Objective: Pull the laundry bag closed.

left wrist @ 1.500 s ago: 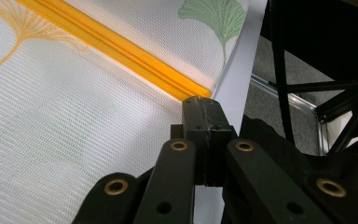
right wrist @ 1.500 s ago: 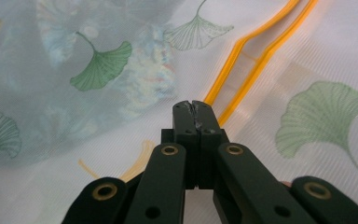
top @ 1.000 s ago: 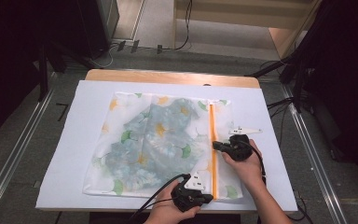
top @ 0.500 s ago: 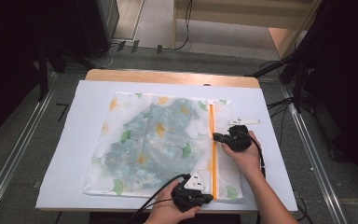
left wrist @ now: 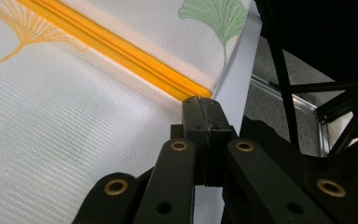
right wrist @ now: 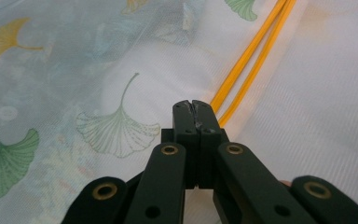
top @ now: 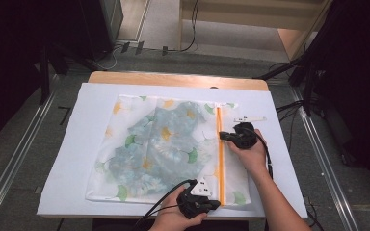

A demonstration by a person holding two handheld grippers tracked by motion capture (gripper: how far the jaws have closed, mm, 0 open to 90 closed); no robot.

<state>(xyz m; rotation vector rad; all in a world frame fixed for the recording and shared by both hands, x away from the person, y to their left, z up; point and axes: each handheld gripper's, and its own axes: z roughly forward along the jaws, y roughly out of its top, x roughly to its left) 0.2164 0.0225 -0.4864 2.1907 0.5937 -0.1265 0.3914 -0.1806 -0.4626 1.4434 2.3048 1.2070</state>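
At the near edge of the worktop (top: pixel 67 192), the left tongs (top: pixel 211 201) sit low in the person's left hand (top: pixel 173 222), cable trailing off toward the near edge. Their jaws are pressed together at the near end of the orange zipper (top: pixel 220 159), on the corner of the mesh bag (top: pixel 125 187); whether any mesh is caught between them cannot be told. The bag lies flat on the white sheet (top: pixel 91 101) that covers the worktop, with leaf-print cloth (top: pixel 164 144) inside it. Farther along the zipper, toward the right edge, the right hand (top: pixel 250 153) holds the right tongs (top: pixel 223 136) with the forearm slanting in from the near right corner. Those jaws are closed too, tips at the zipper's twin orange lines (right wrist: pixel 247 60). Beyond them a small white tag (top: pixel 249 119) lies on the sheet near the far right corner.
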